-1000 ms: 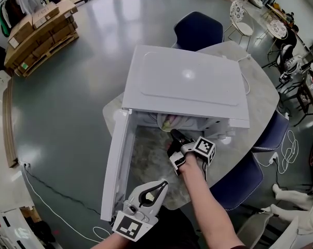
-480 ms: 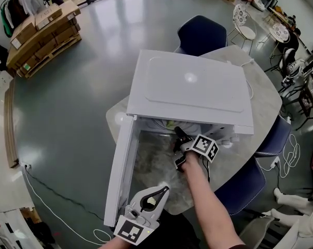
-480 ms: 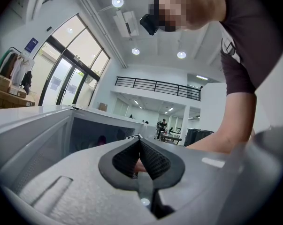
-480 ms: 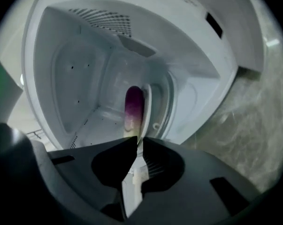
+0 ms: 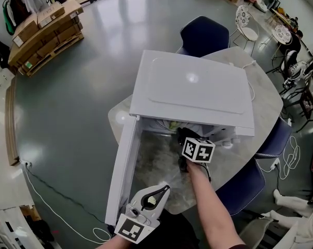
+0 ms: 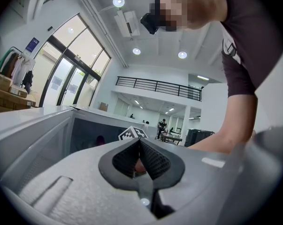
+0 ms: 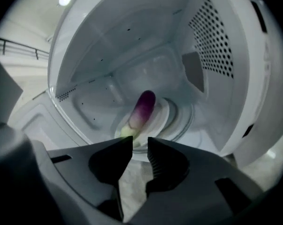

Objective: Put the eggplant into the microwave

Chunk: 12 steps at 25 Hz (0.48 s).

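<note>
The white microwave [image 5: 192, 84] stands on the round table with its door [image 5: 124, 170] swung open to the left. A purple eggplant [image 7: 142, 108] with a pale green end lies on the turntable inside; a bit of it [image 5: 172, 124] shows under the top edge in the head view. My right gripper [image 7: 140, 142] [image 5: 182, 135] sits at the microwave's mouth. Its jaws have just been opening and stand apart with nothing between them; the eggplant lies beyond the tips. My left gripper [image 5: 164, 188] [image 6: 139, 143] is shut and empty, near the door's lower end.
The stone table [image 5: 260, 100] carries the microwave, with a white cable [image 5: 248, 87] along its right side. Blue chairs [image 5: 203, 35] [image 5: 239, 183] stand at the far and near right edges. Stacked cardboard boxes on pallets [image 5: 42, 30] sit far left on the floor.
My right gripper has rolled so its marker cube faces up, and has edged closer to the microwave's mouth. The left gripper has stayed where it was.
</note>
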Each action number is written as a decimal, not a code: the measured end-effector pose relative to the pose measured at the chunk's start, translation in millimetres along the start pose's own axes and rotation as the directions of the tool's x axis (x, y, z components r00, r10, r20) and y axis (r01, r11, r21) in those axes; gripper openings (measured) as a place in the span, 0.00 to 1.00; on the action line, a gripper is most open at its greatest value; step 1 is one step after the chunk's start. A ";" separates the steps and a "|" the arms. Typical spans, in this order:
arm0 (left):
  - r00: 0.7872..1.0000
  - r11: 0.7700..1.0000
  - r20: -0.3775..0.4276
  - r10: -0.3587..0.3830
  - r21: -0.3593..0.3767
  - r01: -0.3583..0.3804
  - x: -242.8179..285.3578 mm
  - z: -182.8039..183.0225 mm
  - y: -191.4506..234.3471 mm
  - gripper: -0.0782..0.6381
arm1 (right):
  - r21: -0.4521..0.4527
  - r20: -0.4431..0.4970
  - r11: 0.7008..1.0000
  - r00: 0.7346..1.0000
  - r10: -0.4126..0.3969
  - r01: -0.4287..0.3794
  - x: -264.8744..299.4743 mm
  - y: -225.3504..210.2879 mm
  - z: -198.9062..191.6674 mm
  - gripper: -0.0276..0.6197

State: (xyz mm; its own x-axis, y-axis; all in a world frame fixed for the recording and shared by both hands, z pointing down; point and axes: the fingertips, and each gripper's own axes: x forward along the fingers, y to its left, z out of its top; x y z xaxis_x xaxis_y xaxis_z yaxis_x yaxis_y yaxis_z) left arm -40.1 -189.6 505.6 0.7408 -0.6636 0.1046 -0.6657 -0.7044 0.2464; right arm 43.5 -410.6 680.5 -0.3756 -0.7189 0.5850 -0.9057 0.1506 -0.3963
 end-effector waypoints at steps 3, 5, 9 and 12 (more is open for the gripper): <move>1.000 1.000 0.007 -0.004 0.005 0.004 0.3 3.3 -3.9 0.12 | -0.138 -0.007 0.988 0.998 -0.067 0.065 1.7 -1.5 2.1 0.18; 1.000 1.000 0.009 -0.006 0.008 0.006 0.6 4.4 -6.8 0.12 | -0.169 0.011 0.983 0.998 -0.070 0.071 1.6 1.0 5.6 0.18; 1.000 1.000 0.009 -0.003 0.012 0.002 0.0 5.0 -9.4 0.12 | -0.212 0.053 0.975 0.997 -0.060 0.070 -0.6 4.1 4.2 0.18; 1.000 1.000 0.003 0.002 -0.002 -0.002 -0.9 6.3 -12.4 0.12 | -0.226 0.070 0.972 0.997 -0.044 0.059 -6.1 5.0 5.5 0.18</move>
State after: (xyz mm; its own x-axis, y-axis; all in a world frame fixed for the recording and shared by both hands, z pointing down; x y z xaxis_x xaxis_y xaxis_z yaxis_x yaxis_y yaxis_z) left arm -33.0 -181.8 496.4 0.7388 -0.6662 0.1019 -0.6674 -0.7022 0.2482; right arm 42.4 -409.2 671.0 -0.3209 -0.7706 0.5507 -0.9471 0.2578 -0.1911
